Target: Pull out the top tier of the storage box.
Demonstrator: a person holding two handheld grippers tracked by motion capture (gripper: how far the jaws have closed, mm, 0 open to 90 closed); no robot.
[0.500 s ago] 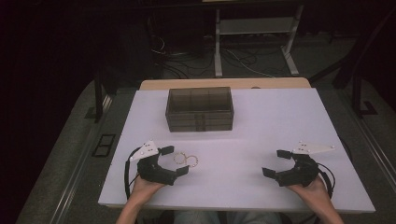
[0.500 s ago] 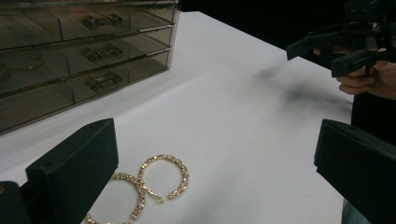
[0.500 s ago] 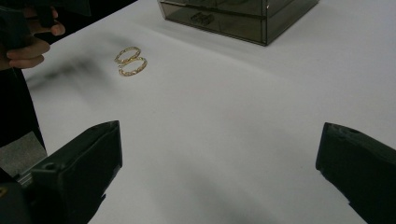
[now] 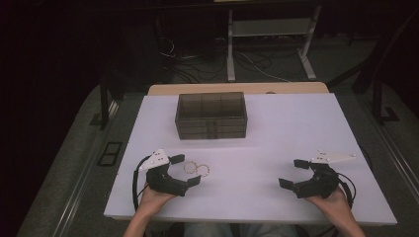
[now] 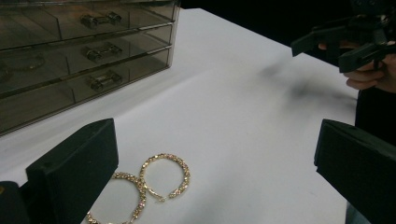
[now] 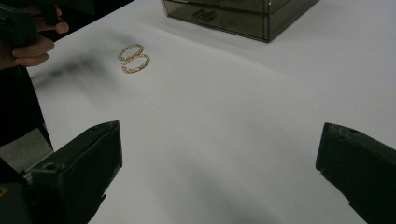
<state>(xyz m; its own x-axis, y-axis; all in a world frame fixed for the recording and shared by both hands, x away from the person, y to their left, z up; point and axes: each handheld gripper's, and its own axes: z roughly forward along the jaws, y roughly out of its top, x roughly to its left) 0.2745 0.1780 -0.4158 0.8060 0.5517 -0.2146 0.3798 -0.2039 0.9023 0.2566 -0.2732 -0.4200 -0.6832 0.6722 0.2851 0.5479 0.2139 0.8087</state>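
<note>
Two gold hoop earrings (image 4: 197, 169) lie side by side on the white table (image 4: 262, 143), in front of a smoky clear drawer box (image 4: 211, 115). My left gripper (image 4: 186, 170) rests at the near left, open, its jaws on either side of the hoops without touching them. In the left gripper view the hoops (image 5: 164, 157) lie just inside the left jaw, with the gripper (image 5: 215, 140) wide apart. My right gripper (image 4: 291, 173) rests at the near right, open and empty. In the right gripper view its own jaws (image 6: 219, 135) stand wide over bare table, with the hoops (image 6: 135, 56) farther off.
The drawer box (image 5: 84, 56) has three stacked drawers with small handles, all closed. A wooden strip (image 4: 237, 89) borders the table's far edge. Beyond it stand a metal frame (image 4: 269, 44) and cables on the dark floor.
</note>
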